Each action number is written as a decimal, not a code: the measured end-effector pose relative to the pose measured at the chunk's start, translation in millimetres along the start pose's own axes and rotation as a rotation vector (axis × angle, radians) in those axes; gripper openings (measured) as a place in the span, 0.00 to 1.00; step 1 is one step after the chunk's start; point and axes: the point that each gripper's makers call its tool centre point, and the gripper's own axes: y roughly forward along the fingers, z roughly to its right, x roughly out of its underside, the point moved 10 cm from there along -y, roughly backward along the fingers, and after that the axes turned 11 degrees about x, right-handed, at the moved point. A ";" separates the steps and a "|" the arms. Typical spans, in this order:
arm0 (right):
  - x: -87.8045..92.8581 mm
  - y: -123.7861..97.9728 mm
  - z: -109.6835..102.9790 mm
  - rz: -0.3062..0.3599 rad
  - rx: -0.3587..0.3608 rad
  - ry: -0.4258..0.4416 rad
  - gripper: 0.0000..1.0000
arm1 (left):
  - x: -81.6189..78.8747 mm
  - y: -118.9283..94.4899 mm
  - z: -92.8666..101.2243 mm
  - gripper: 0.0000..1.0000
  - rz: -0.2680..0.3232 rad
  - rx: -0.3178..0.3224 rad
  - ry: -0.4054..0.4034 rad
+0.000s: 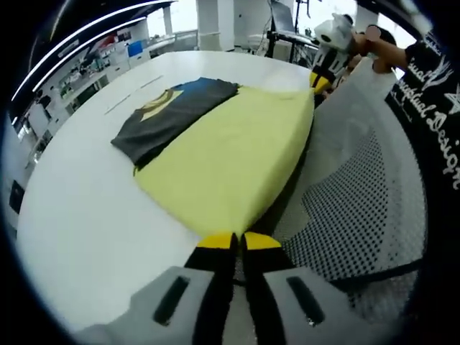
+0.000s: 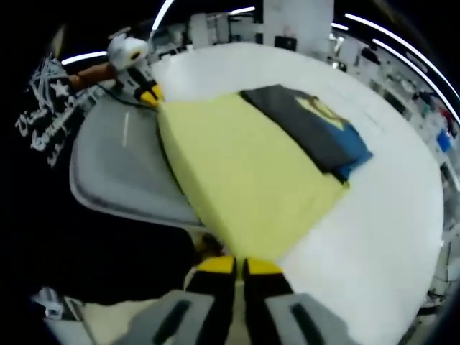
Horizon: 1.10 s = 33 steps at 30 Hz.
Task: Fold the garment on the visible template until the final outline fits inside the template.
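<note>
In the left gripper view, a smooth white worktop [image 1: 93, 215] carries a soft yellow garment [image 1: 230, 158], one matte layer turned over toward a dark grey and blue folded garment [image 1: 172, 111]. The left gripper [image 1: 238, 241], yellow-tipped jaws pressed together, pinches the yellow cloth's near corner. To the right lies a white perforated template [image 1: 352, 208]. The right gripper [image 2: 239, 266], in its own view, clamps the other corner, jaws closed on the fabric edge.

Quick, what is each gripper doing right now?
Left gripper: shut on the yellow garment, near corner.
Right gripper: shut on the yellow garment's other corner.
</note>
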 end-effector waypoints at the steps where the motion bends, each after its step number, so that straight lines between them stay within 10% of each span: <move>1: -0.5 -1.6 -0.6 0.002 -0.002 -0.001 0.00 | -0.1 -0.9 0.6 0.00 -0.002 -0.001 -0.004; 33: -43.8 -21.4 46.8 0.069 0.161 -0.073 0.00 | -52.0 -31.4 -38.4 0.00 0.054 -0.097 0.113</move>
